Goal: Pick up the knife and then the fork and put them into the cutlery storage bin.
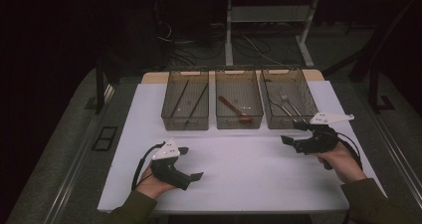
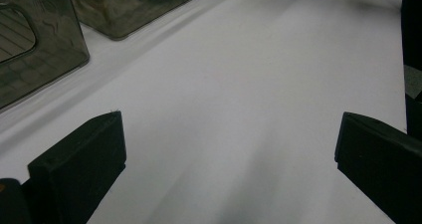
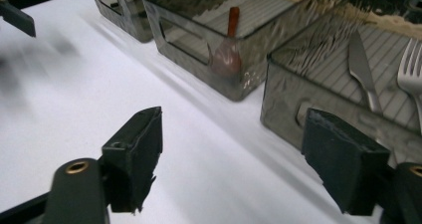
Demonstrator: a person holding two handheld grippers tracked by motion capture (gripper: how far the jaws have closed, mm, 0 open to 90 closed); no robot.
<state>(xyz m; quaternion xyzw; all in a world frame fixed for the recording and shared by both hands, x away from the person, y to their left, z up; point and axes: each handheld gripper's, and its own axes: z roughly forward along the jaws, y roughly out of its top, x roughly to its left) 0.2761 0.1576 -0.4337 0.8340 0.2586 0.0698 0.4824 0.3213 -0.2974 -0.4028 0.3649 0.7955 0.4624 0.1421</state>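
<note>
The right tool (image 1: 293,133) hovers with jaws spread and nothing between them, just near of the right bin (image 1: 288,97), which holds a fork (image 3: 412,67) and knife (image 3: 363,69) at the surface's (image 1: 249,169) far right. The left tool (image 1: 191,163), also spread and empty, rests near left.

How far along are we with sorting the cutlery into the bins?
Done, by the look of it: chopsticks lie in the left bin, a red spoon in the middle bin, knife and fork in the right bin. Both the left gripper and right gripper are open and empty over the white mat. Nothing loose is left.
</note>
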